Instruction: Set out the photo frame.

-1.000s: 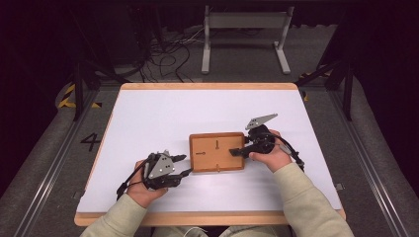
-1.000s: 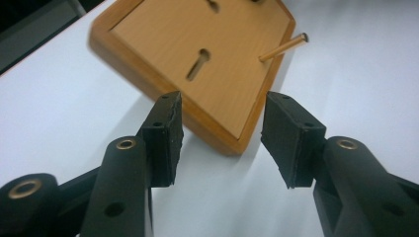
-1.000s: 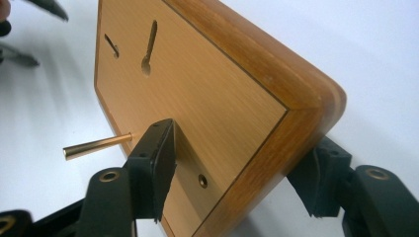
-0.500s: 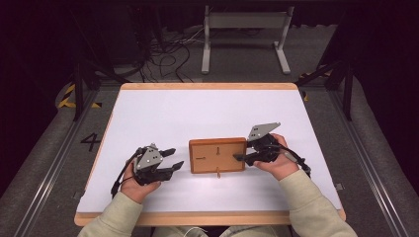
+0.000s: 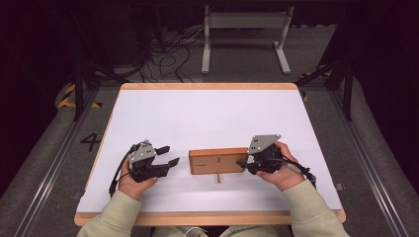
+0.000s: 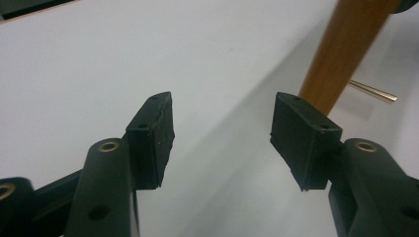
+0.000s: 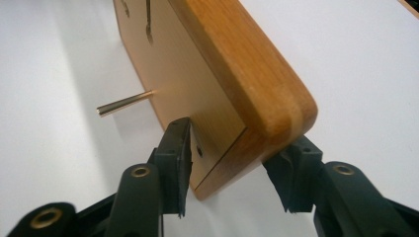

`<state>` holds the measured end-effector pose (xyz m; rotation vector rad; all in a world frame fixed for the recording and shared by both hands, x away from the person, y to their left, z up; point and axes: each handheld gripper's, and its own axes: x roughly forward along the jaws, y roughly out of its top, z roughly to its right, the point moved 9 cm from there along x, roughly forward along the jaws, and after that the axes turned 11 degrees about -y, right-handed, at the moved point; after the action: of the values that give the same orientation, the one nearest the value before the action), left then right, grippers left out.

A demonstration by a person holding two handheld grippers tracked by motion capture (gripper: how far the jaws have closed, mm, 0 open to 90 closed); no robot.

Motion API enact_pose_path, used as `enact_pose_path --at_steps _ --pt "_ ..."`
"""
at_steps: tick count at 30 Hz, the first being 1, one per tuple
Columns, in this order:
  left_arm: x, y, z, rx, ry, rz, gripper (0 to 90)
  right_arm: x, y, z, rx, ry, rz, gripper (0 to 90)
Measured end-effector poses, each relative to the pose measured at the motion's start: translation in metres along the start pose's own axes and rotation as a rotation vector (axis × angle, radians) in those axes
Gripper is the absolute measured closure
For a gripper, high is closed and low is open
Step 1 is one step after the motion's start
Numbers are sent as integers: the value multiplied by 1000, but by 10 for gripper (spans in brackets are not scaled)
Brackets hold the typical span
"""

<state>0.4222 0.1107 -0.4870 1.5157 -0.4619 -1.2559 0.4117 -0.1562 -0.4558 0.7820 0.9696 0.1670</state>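
A wooden board [image 5: 217, 159] stands tilted up on its long edge at the front middle of the white table [image 5: 207, 113]. A thin brass pin [image 5: 217, 177] sticks out of its face toward me. My right gripper [image 5: 244, 164] is shut on the board's right end. In the right gripper view its jaws [image 7: 232, 170] clamp the board [image 7: 222, 64] at a rounded corner, with the pin [image 7: 123, 102] to the left. My left gripper [image 5: 169, 155] is open a short way left of the board. The left gripper view has its pads [image 6: 153, 133] wide apart over bare table, with the board [image 6: 346, 49] and pin [image 6: 373, 92] beyond.
The table's wooden front edge [image 5: 207, 217] runs just ahead of my forearms. On the floor behind the table are a white metal frame [image 5: 244, 34] and loose cables [image 5: 168, 54]. A painted number 4 [image 5: 91, 142] marks the floor on the left.
The board lay flat; my right gripper has drawn it nearer and tipped it up on edge. My left gripper has shifted a little to the left.
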Motion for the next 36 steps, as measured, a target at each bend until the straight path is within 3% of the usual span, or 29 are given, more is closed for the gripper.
enact_pose_path --at_steps 13,26,36 --pt "2 -3 -2 -13 -2 -9 420 -12 -3 -10 -32 10 -28 626" --pt "3 -1 -7 -15 17 1 428 -18 -12 -25 -37 39 -55 591" --pt "6 5 -11 -17 21 23 424 -26 -15 -24 34 28 -43 517"
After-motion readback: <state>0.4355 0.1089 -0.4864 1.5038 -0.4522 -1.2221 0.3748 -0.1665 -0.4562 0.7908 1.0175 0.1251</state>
